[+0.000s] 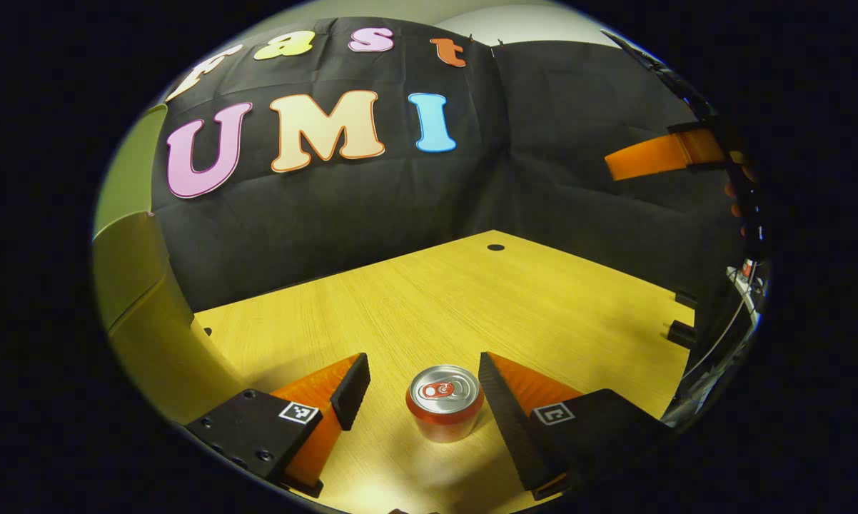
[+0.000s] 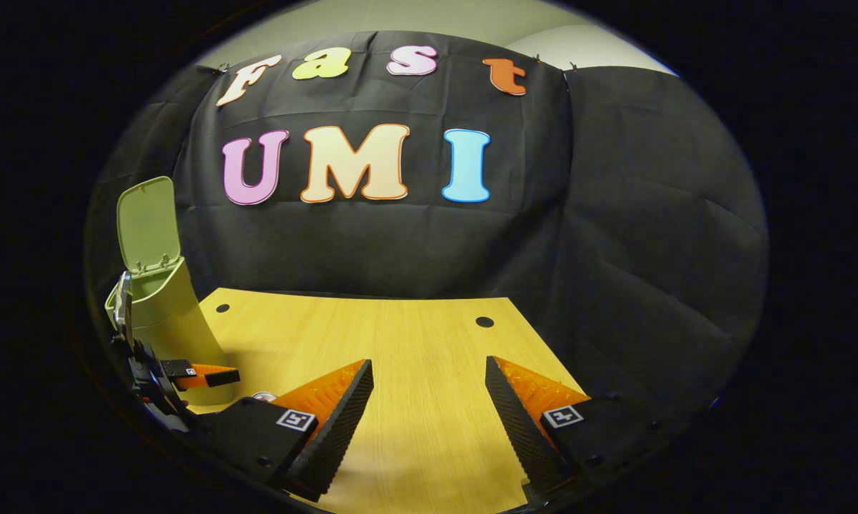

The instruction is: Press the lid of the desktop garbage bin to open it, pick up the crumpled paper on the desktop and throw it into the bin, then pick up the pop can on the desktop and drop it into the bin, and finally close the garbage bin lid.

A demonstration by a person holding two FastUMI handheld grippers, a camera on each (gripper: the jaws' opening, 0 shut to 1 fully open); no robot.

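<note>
The left gripper [image 1: 423, 385] straddles the short red aluminium pop can [image 1: 444, 402], fingers wide apart and clear of it, apparently lined up for a pickup; the can stands upright on the pale wooden desktop [image 1: 486, 300], silver top and pull tab showing, near the pale green plastic bin [image 2: 165, 314], whose lid [image 2: 147, 223] stands raised to receive it; the right gripper [image 2: 429, 400] hangs open and empty beyond the can.

Recording booth, black cloth wall [image 2: 614, 235], bare wooden desktop [image 2: 400, 343]

Open tabletop [image 2: 415, 343] is seen ahead of the right gripper [image 2: 429, 400]. Passage on the left is blocked by the garbage bin [image 2: 168, 314] (lid [image 2: 147, 221] raised) and the pop can [image 1: 445, 401].
</note>
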